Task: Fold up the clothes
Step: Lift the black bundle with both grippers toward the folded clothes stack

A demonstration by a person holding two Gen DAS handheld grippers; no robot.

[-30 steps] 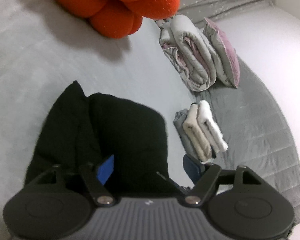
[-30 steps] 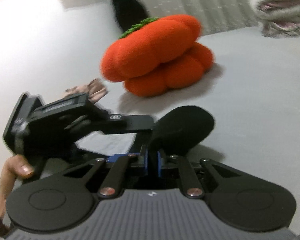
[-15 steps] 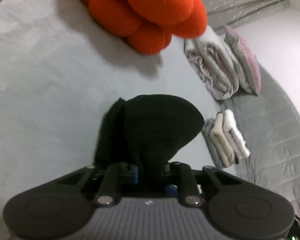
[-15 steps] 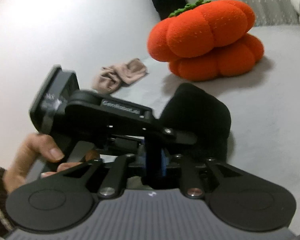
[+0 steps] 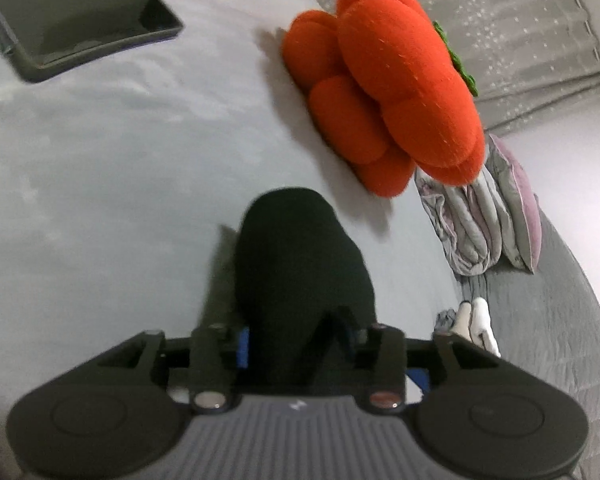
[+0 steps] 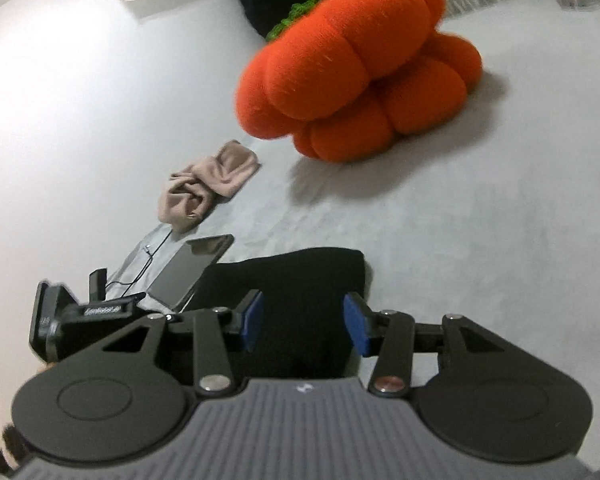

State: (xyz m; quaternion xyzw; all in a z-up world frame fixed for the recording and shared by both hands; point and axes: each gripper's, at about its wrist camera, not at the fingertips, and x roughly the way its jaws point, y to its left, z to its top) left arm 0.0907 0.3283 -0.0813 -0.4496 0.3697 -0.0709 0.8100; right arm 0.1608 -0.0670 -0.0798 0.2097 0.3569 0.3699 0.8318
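black garment point(image 5: 300, 264) | long axis away from left tongs point(image 5: 298, 338) | clamped

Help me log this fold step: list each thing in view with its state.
Left claw: shut on black garment.
Right claw: open, pads apart over the garment.
Black garment: folded over, on the bed.
Beige garment: crumpled, unfolded.
Small clothes stack: folded.
Grey quilt: folded.
Tablet: screen dark, lying flat.
Pumpkin cushion: resting on the bed.
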